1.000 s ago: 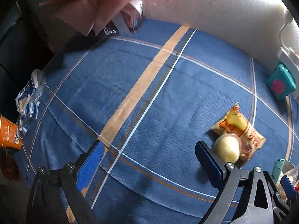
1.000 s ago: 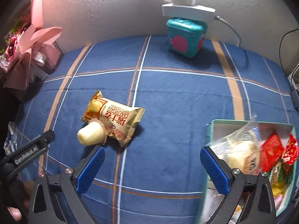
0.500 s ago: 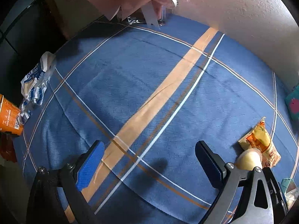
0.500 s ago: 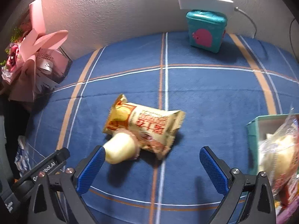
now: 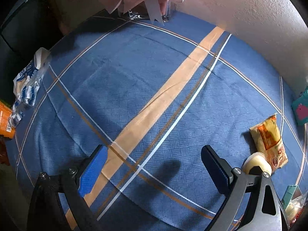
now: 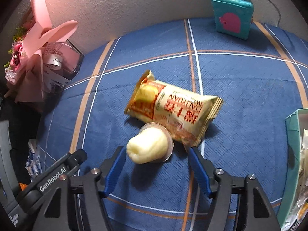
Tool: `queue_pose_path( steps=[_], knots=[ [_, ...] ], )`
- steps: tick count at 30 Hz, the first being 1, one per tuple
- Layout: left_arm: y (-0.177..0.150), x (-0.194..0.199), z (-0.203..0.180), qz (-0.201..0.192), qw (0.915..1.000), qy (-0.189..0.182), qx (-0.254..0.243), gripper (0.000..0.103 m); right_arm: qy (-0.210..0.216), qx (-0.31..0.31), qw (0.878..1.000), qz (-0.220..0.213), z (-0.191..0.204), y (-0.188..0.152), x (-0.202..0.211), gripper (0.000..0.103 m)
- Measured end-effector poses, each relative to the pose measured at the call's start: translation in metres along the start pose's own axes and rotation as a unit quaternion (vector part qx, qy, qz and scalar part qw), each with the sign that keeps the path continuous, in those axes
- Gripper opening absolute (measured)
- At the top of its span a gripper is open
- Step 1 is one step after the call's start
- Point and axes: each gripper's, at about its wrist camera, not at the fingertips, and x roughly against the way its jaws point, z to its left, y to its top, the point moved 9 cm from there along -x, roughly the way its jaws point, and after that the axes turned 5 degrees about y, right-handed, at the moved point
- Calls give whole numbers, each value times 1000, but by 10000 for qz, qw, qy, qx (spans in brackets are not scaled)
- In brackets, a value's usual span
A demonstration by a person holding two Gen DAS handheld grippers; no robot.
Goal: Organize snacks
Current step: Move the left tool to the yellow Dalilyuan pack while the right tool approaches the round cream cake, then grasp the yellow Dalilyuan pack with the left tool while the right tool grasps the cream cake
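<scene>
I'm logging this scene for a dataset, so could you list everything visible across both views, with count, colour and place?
Jelly cup: one, pale cream, on its side between the right gripper's fingers, touching the snack packet.
Snack packet: one, gold with red print, mid-table just beyond the cup.
Snack box: one, teal, right edge, holding wrapped snacks.
Teal case: one, teal with a pink shape, upright by the wall.
Bouquet: one, pink wrapping, far left corner.
Plastic wrapper: one, blue and white, left table edge.
Orange pack: one, orange, beyond the left edge, partly cut off.
Tablecloth: one, blue with tan and white stripes.
Left gripper: black, blue pads, open, over bare cloth.
Right gripper: black, blue pads, open around the cup.
</scene>
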Motion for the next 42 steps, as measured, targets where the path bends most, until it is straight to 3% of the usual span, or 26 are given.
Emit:
queue_pose_path(
  steps=[5,10,18,23,29,42],
  knots=[
    [3,-8,0,37,10000,-58,54,98,47,3,10000,-16,4,3,-7,63],
    [8,-16,5,51,9999,-33,121,98,43,19,9999,-97,7,8,-11,62],
    [10,-22,16,68,9998,37,194,98,-629,923,9936,-147,20,5,-22,62],
    [11,-26,14,90,9999,-13,136,98,-1186,1691,9782,-231,30,-3,-27,60],
    [9,-28,12,134,9998,-44,103,98,-1089,1715,9788,-278,25,-4,-23,51],
    [1,-16,-13,41,10000,8,-64,98,-925,1506,9841,-148,13,-10,-3,50]
  ],
)
